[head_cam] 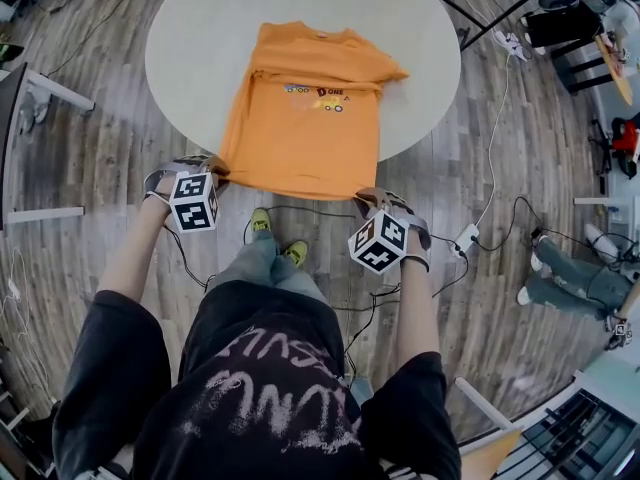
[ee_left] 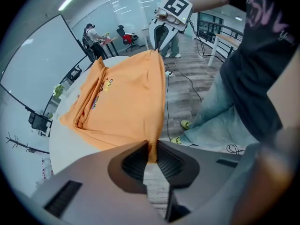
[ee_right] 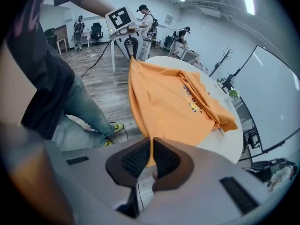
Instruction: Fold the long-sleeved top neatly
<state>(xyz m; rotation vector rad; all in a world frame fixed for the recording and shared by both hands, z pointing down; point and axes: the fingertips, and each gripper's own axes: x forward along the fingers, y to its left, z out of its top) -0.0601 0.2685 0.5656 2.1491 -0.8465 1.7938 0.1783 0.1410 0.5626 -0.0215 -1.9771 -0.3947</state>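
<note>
Your left tongs [head_cam: 212, 168] are pinched tight on the hem of the orange top [head_cam: 300, 118]. A thin fold of cloth is squeezed between their ribbed pads [ee_left: 136, 161]. They grip the corner at 7 o'clock of the garment as your head camera sees it. Your right tongs [head_cam: 372, 198] are clamped the same way on the hem corner at 5 o'clock, with cloth running up out of the narrow slit between the jaws. Both tongs point steeply down.

The hem stretches straight between the two grips. It hangs off the near edge of the round white table [head_cam: 200, 38]. The rest of the top lies on the table with the printed chest up and the collar at 12 o'clock. A folded flap of cloth pokes out at 2 o'clock.

Below the hem, at 6 o'clock, your yellow shoes [head_cam: 262, 220] stand on the wooden floor [head_cam: 90, 168]. Cables [head_cam: 490, 183] trail across the boards at 3 o'clock. Another person's legs [head_cam: 570, 273] show at 4 o'clock, well apart from the table.
</note>
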